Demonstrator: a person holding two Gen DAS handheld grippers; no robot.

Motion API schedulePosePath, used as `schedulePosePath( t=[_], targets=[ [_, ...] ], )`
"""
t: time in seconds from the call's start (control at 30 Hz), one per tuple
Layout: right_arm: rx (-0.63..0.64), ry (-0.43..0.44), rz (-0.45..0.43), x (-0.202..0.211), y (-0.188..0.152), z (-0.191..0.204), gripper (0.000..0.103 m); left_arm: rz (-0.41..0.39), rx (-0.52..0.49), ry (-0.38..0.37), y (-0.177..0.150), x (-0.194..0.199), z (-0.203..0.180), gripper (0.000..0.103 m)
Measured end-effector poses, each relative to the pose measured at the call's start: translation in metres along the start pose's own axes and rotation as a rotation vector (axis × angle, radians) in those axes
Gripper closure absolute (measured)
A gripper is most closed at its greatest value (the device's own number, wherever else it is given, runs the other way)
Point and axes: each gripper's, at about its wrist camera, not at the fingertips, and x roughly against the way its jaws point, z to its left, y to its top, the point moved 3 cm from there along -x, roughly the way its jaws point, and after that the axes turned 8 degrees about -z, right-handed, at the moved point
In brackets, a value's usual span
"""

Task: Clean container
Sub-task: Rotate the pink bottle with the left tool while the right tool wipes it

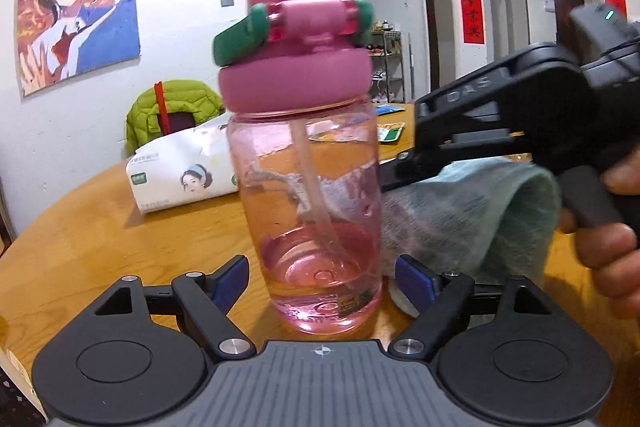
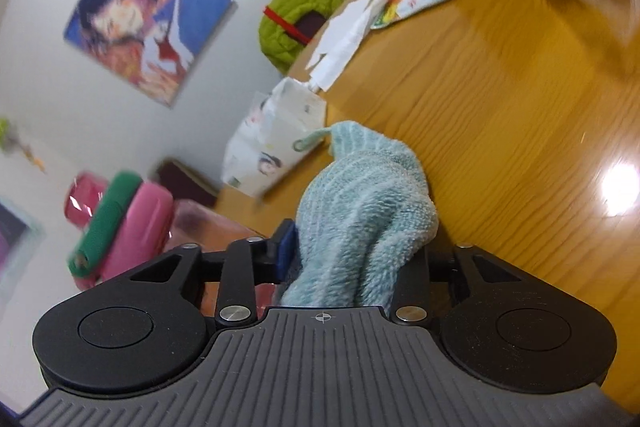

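Left wrist view: the pink transparent bottle (image 1: 316, 163) stands upright on the wooden table (image 1: 80, 227), its pink lid with green handle fitted and a straw visible inside. The left gripper (image 1: 322, 277) has its fingers apart, one blue pad on either side of the bottle's base with a clear gap on each side, not pressing on it. To the right, the right gripper (image 1: 404, 163) reaches in beside the bottle, a light blue towel (image 1: 472, 223) draped beneath it and lying against the bottle's side. A tissue pack (image 1: 180, 167) lies behind. Right wrist view, blurred: the towel (image 2: 360, 211) sits between the right gripper's fingers (image 2: 286, 247); whether they press it cannot be told. The bottle (image 2: 132, 219) appears at lower left.
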Motion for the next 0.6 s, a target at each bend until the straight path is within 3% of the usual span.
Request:
schedulePosePath(
  t=[0.1,0.2,0.23,0.3,0.37,0.43,0.47,0.6],
  targets=[
    [0.171,-0.062,0.009,0.009,-0.001,0.015,0.044,0.005,0.005,-0.011,0.0,0.0,0.0,0.021],
    [0.243,-0.005,-0.101,0.027,0.0,0.029,0.044,0.0,0.002,-0.015,0.001,-0.001,0.001,0.021],
    [0.235,0.026,-0.137,0.033,0.002,0.031,0.043,-0.001,0.0,-0.015,0.001,-0.001,0.001,0.021],
    [0.204,0.028,-0.159,0.038,0.005,0.027,0.032,-0.001,0.001,-0.017,0.001,-0.002,0.001,0.021],
    [0.164,0.029,-0.183,0.043,0.01,0.023,0.031,-0.001,0.002,-0.019,0.001,-0.001,0.001,0.021],
    [0.073,0.152,-0.219,0.053,0.016,0.016,0.031,-0.004,0.003,-0.022,0.001,-0.003,0.003,0.021],
    [0.047,0.172,-0.225,0.055,0.017,0.014,0.029,-0.005,0.002,-0.023,0.001,-0.003,0.003,0.02],
    [-0.027,0.184,-0.236,0.056,0.021,0.002,0.024,-0.007,0.0,-0.027,0.0,-0.003,0.002,0.02]
  ],
)
